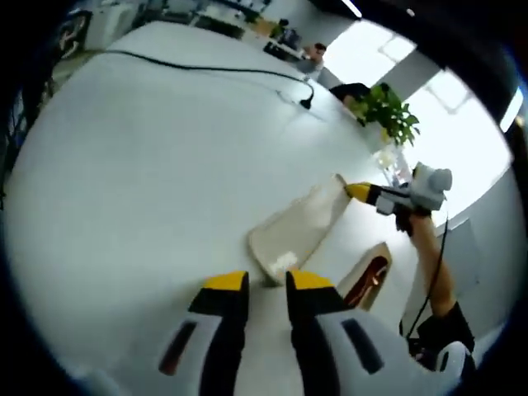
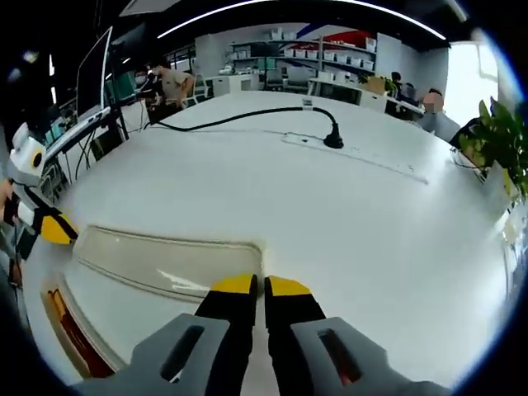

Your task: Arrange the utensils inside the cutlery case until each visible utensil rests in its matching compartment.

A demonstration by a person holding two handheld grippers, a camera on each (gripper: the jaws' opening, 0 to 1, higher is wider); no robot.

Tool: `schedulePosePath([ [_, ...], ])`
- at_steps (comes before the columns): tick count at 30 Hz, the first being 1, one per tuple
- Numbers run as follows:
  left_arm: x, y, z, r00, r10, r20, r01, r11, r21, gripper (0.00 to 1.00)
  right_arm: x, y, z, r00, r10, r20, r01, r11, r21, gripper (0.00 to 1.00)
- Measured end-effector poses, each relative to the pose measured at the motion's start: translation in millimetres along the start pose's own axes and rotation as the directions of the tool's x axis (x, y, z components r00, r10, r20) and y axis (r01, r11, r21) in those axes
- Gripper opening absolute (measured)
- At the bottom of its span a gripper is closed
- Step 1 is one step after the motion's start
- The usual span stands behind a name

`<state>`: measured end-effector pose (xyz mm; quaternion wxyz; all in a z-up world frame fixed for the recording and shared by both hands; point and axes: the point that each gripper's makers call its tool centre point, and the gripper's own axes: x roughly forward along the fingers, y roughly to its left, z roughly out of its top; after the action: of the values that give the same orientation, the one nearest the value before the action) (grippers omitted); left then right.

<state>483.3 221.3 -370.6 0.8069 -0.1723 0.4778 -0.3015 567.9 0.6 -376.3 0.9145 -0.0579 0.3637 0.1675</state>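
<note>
A pale translucent case lid (image 1: 301,224) hangs over the white table, held at both ends. My left gripper (image 1: 268,285) is shut on its near end, and the right gripper (image 1: 361,192) pinches its far corner. Just right of the lid lies the cutlery case base (image 1: 370,280) with a red-brown inside. In the right gripper view the lid (image 2: 165,260) runs leftward from my right gripper (image 2: 262,287), whose jaws are shut on its edge. The left gripper (image 2: 51,228) meets the lid's other end. The case base (image 2: 73,337) lies below the lid. I can make out no utensils.
A black cable (image 2: 247,115) runs across the white table (image 1: 124,165) to a plug on a power strip (image 2: 332,140). A potted plant (image 1: 388,111) stands at the table's far edge. A monitor (image 2: 95,74) and seated people are beyond the table.
</note>
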Motion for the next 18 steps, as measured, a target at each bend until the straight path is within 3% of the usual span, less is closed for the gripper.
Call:
schedulePosePath([
  [5, 3, -3.2, 3.7, 1.0, -0.008, 0.025, 0.009, 0.999, -0.037, 0.19, 2, -2, 2.3, 1.0, 0.009, 0.02, -0.009, 1.0, 0.005, 0.01],
  [7, 7, -8.6, -1.2, 0.998, 0.023, 0.054, -0.018, 0.996, -0.091, 0.19, 1, -1, 1.5, 1.0, 0.01, 0.029, -0.01, 1.0, 0.005, 0.01],
  [10, 6, -9.5, -2.3, 0.995, 0.012, 0.094, 0.001, 0.991, -0.131, 0.2, 1, -1, 1.3, 0.999, 0.018, 0.037, -0.018, 1.0, 0.006, 0.01],
  [15, 6, -8.4, 0.2, 0.989, -0.05, 0.14, 0.077, 0.978, -0.194, 0.2, 2, 0, 0.7, 0.998, 0.044, 0.034, -0.044, 0.999, 0.0, 0.01],
  [18, 6, -7.1, 9.9, 0.975, -0.07, 0.211, 0.119, 0.966, -0.228, 0.2, 1, 1, 0.1, 0.998, 0.051, 0.033, -0.05, 0.999, -0.02, 0.02],
])
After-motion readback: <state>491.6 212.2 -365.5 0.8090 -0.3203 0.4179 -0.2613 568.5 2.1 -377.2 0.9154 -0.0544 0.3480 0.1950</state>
